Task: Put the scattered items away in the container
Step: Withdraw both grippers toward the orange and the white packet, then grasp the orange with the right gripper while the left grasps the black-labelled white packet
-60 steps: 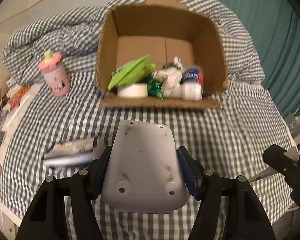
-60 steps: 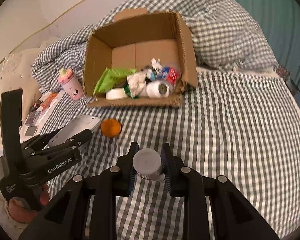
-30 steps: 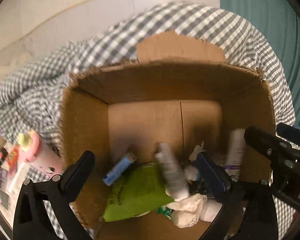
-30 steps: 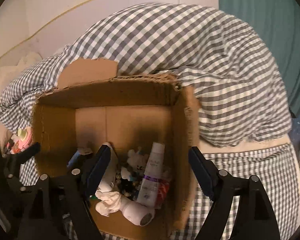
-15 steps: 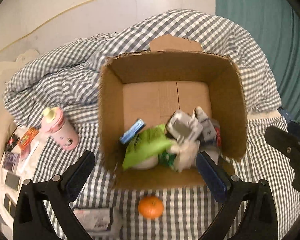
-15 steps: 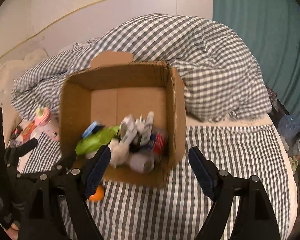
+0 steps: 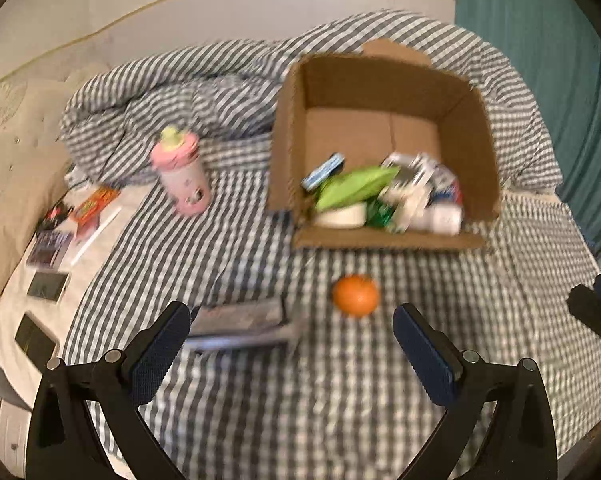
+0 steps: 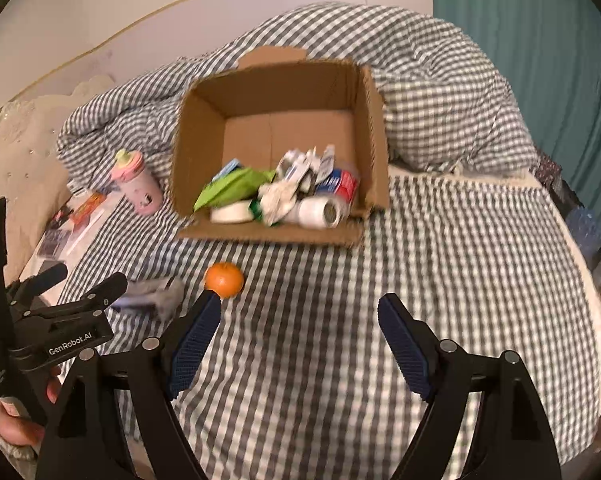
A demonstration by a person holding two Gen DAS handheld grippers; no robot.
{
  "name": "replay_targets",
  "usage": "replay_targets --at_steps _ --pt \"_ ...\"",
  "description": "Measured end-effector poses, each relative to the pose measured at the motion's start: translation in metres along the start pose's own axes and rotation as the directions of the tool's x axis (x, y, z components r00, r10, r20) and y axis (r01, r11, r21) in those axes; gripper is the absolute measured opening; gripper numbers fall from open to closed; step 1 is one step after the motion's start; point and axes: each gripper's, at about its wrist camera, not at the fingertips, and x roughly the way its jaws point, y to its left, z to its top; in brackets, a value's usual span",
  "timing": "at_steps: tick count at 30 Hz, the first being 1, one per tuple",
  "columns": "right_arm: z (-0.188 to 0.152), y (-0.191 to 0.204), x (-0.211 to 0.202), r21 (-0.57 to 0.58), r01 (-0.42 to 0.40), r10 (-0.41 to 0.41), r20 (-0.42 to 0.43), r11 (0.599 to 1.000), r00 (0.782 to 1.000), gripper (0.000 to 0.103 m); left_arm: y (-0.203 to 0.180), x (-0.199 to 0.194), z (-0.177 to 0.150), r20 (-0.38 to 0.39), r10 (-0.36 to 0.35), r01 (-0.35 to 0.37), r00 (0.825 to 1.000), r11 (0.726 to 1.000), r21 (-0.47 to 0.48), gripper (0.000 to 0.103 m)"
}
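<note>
An open cardboard box (image 7: 290, 148) (image 8: 370, 136) lies on the checked bed and holds several items, among them a green pouch (image 7: 352, 190), a roll of tape (image 8: 230, 213) and a white bottle (image 8: 320, 211). An orange (image 7: 355, 295) (image 8: 224, 279) lies on the cover in front of the box. A grey packet (image 7: 240, 322) (image 8: 156, 294) lies to its left. A pink bottle (image 7: 180, 172) (image 8: 136, 184) stands left of the box. My left gripper (image 7: 290, 348) is open and empty, above the cover near the packet and the orange. My right gripper (image 8: 298, 340) is open and empty, right of the orange.
A bunched checked duvet (image 7: 172, 104) lies behind the box. Phones and small packets (image 7: 46, 284) lie on the bed's left edge by a beige pillow (image 7: 12, 168). A teal curtain (image 8: 540, 40) hangs at the right. The left gripper's body (image 8: 56, 320) shows in the right wrist view.
Both grippers let their items go into the box about a second ago and have since pulled back from it, open and empty. The orange and grey packet have come into view.
</note>
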Motion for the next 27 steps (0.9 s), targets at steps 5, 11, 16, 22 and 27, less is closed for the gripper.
replay_targets --at_steps 5,11,16,22,27 --pt "-0.016 0.017 0.012 -0.008 -0.023 0.022 -0.035 1.000 0.999 0.081 0.022 0.011 -0.027 -0.031 0.001 -0.002 1.000 1.000 -0.030 0.103" --pt "-0.018 0.040 0.047 -0.008 -0.063 0.062 -0.084 0.998 0.995 0.081 0.042 0.041 -0.039 -0.042 0.007 -0.009 0.999 0.998 -0.060 0.103" --pt "-0.009 0.057 0.092 0.007 -0.062 0.062 -0.122 0.998 0.991 0.081 0.051 0.084 -0.042 -0.093 0.006 -0.013 0.996 0.998 -0.067 0.103" --pt "0.007 0.070 0.159 0.043 -0.045 0.052 -0.170 0.998 0.984 0.081 0.054 0.130 -0.044 -0.126 -0.013 0.012 0.992 1.000 -0.009 0.103" --pt "0.010 0.082 0.204 0.045 -0.034 0.043 -0.208 0.998 0.977 0.081 0.054 0.159 -0.044 -0.144 -0.027 0.030 0.989 0.999 0.014 0.103"
